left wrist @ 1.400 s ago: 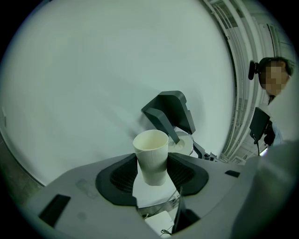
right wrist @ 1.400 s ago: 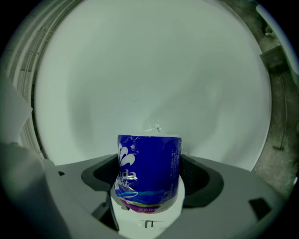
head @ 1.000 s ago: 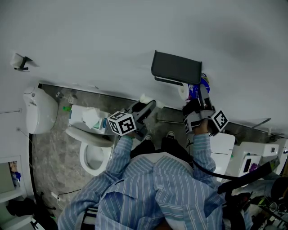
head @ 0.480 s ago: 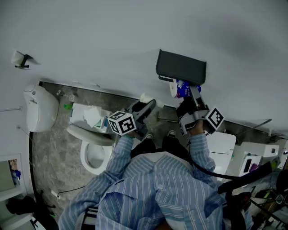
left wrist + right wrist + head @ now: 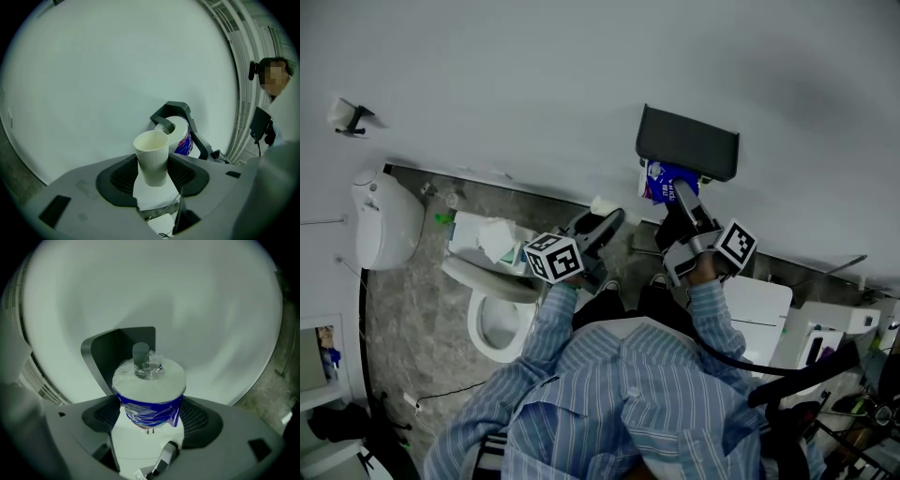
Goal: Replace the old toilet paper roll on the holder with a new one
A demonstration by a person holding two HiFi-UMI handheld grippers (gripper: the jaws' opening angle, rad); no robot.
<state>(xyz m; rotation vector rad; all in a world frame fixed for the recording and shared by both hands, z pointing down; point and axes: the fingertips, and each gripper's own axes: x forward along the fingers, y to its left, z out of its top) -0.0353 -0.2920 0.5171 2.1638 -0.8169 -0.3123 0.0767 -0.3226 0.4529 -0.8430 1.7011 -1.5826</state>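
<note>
The right gripper (image 5: pixel 149 414) has just carried the new roll (image 5: pixel 149 380) sideways along the wall: a second ago it hung by the right end of the dark holder (image 5: pixel 687 142), and now it sits at the holder's left end, just under the cover. Its fingers are closed on the sides of the roll, which is still in its clear, blue-printed wrapper. In the right gripper view, the holder's grey peg (image 5: pixel 140 352) shows directly behind the roll's centre hole. This suggests the move was meant to line the hole up with the peg's free end, so the next step is probably to slide the roll on. Crinkled plastic lies across that hole, however, and I cannot tell whether the peg has entered it yet. The film could well block or snag the peg. The left gripper (image 5: pixel 152 174) has hardly shifted. Its fingers grip the bare cardboard tube (image 5: pixel 152 154), which stands upright between them, held back from the wall and well to the left of the holder, above the toilet (image 5: pixel 492 319). With the old tube already off and nothing else on the peg, the swap looks more than half done. What remains is seating the new roll and getting rid of the tube.
</note>
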